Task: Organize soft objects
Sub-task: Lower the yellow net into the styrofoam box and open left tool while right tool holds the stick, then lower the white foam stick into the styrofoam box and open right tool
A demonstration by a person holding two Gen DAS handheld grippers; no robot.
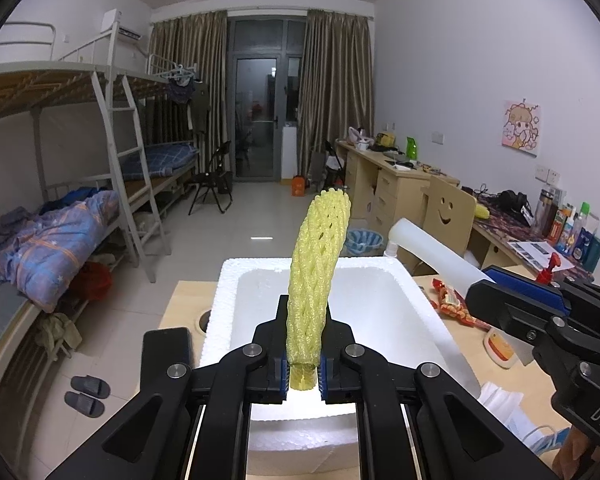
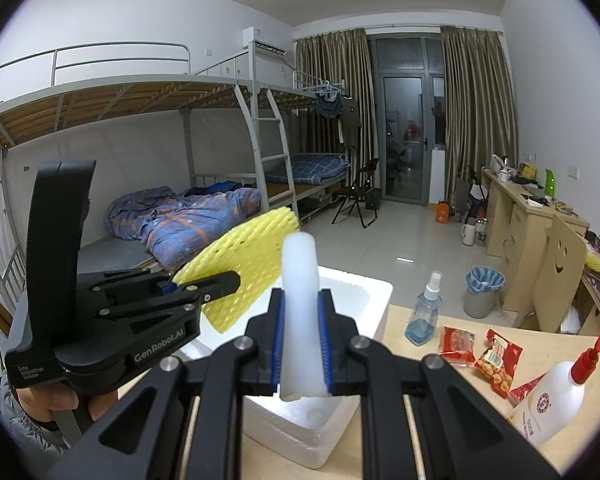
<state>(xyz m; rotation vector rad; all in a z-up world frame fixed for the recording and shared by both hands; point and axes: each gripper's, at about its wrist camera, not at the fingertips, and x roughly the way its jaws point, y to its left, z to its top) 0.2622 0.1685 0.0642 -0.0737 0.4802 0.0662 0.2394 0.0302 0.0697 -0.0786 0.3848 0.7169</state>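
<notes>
Left gripper, nearest the lens, is clamped on a yellow foam net standing toward 12 o'clock above the foam box. Right gripper pinches a white foam roll likewise. Box looks empty; both pieces await placing. Snack packets lie at 3 o'clock.

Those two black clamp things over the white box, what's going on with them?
A person is tidying soft packing pieces by hand, with a handheld gripper in each hand. The left gripper is shut on a yellow foam net sleeve, and the right gripper is shut on a white foam tube. Both pieces are held above the open white styrofoam box on the wooden table. Neither piece is in the box yet.
</notes>
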